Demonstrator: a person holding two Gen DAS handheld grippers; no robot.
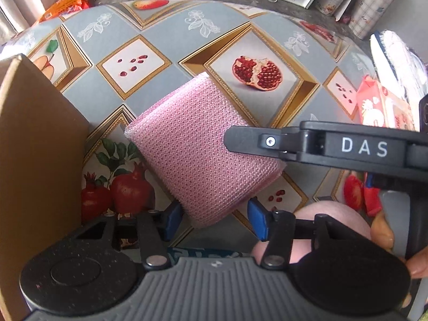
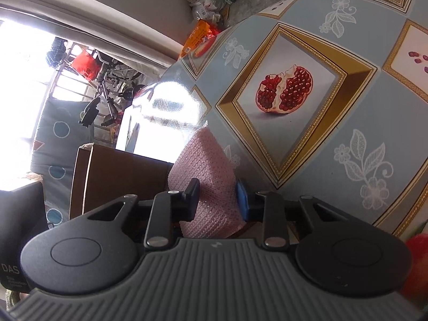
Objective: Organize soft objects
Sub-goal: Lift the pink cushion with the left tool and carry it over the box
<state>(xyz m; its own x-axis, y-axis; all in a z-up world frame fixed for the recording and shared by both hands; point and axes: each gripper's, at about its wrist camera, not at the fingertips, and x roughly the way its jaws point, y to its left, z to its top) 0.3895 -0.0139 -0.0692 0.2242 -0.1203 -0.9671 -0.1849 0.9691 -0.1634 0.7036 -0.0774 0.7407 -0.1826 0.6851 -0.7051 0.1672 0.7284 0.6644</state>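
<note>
A pink mesh-textured soft pad [image 1: 198,144] is tilted above the fruit-print tablecloth [image 1: 165,34]. My right gripper [image 2: 216,200] grips it by one end, a black pad on one face and a blue pad on the other. In the left wrist view one of the right gripper's fingers [image 1: 248,141] reaches in from the right and lies across the pad. My left gripper [image 1: 214,219] points down over the pad's lower corner, which sits between its blue fingertips; a gap shows on the right side. A pink rounded soft thing [image 1: 337,216] lies under the left gripper.
An open cardboard box [image 1: 34,147] stands close on the left, also seen as brown walls [image 2: 115,176] behind the pad. A red-and-white carton [image 1: 379,107] sits at the table's right. A hand [image 1: 382,230] holds the right gripper. Clutter lies on the floor beyond the table.
</note>
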